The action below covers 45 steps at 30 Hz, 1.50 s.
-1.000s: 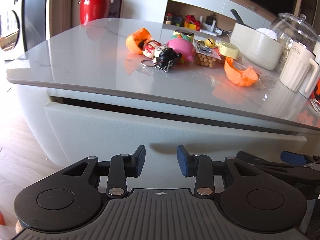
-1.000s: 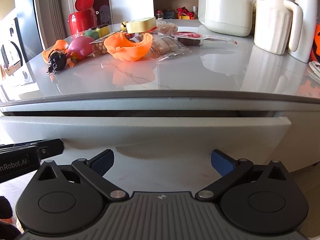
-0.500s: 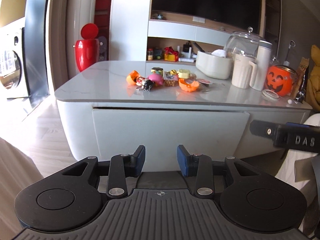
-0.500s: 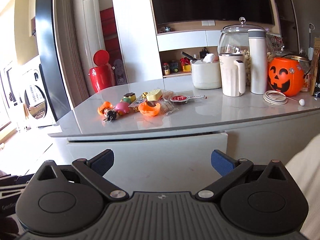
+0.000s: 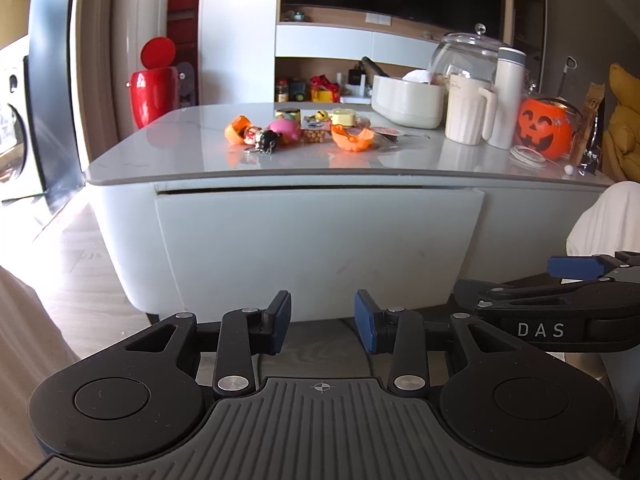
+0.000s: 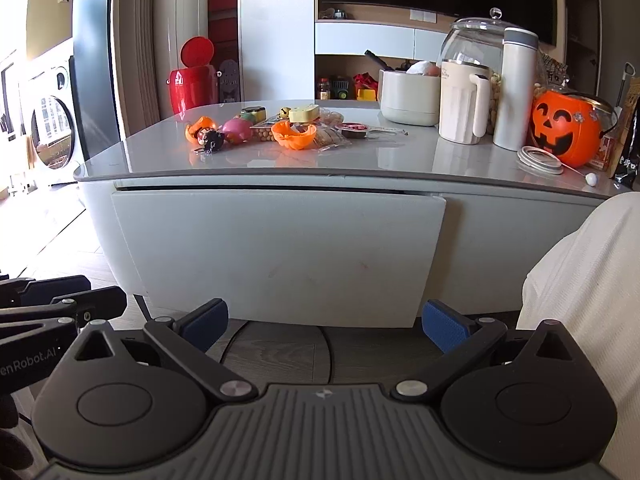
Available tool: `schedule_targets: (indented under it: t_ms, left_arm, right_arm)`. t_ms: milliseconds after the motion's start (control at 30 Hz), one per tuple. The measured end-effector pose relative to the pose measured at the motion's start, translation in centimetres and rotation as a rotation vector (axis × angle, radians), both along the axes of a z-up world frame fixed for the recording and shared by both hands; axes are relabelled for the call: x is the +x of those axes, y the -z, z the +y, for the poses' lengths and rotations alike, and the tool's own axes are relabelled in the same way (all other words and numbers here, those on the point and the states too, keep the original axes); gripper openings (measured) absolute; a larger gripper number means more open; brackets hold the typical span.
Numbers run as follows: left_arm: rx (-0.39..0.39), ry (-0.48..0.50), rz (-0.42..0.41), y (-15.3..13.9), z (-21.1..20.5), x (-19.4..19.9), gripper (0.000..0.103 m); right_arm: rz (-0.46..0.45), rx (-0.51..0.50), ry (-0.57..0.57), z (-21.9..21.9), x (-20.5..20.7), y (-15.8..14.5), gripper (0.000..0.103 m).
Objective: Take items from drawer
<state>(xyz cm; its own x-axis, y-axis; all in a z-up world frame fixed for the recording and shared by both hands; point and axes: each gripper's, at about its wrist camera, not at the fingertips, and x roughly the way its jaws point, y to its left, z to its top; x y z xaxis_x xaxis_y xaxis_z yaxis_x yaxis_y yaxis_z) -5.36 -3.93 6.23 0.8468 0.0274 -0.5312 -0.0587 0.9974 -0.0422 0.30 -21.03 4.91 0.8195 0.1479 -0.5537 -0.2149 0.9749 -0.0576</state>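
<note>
The pale grey flat-fronted drawer (image 6: 280, 256) sits nearly flush under the glossy grey tabletop (image 6: 400, 160); whether it is fully closed is unclear. Well back from the drawer, the left gripper (image 5: 322, 322) stands narrowly parted and the right gripper (image 6: 325, 320) wide, both empty. Small colourful toys (image 5: 280, 134) lie clustered above the drawer.

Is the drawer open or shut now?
Shut, or nearly: the drawer front sits about flush with the cabinet, only a thin dark gap under the countertop.

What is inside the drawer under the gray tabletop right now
Nothing inside shows. The drawer front sits nearly shut under the tabletop, leaving only a dark slit along its top edge, so any contents are covered.
</note>
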Motion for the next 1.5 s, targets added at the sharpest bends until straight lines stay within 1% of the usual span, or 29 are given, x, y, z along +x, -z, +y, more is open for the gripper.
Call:
schedule_targets:
  t_ms: [400, 667, 1167, 1500]
  left_arm:
    - [-0.009, -0.002, 0.013, 0.34, 0.25, 0.17, 0.039]
    - [-0.009, -0.001, 0.013, 0.35, 0.33, 0.2, 0.039]
    - [-0.017, -0.003, 0.013, 0.5, 0.39, 0.25, 0.039]
    - [-0.023, -0.007, 0.012, 0.49, 0.47, 0.25, 0.039]
  right_arm:
    - [0.023, -0.006, 0.002, 0.15, 0.06, 0.38, 0.103]
    - [0.01, -0.004, 0.01, 0.11, -0.16, 0.23, 0.103]
    - [0.017, 0.007, 0.044, -0.06, -0.15, 0.16, 0.103]
    - [0.016, -0.001, 0.041, 0.24, -0.25, 0.13, 0.103]
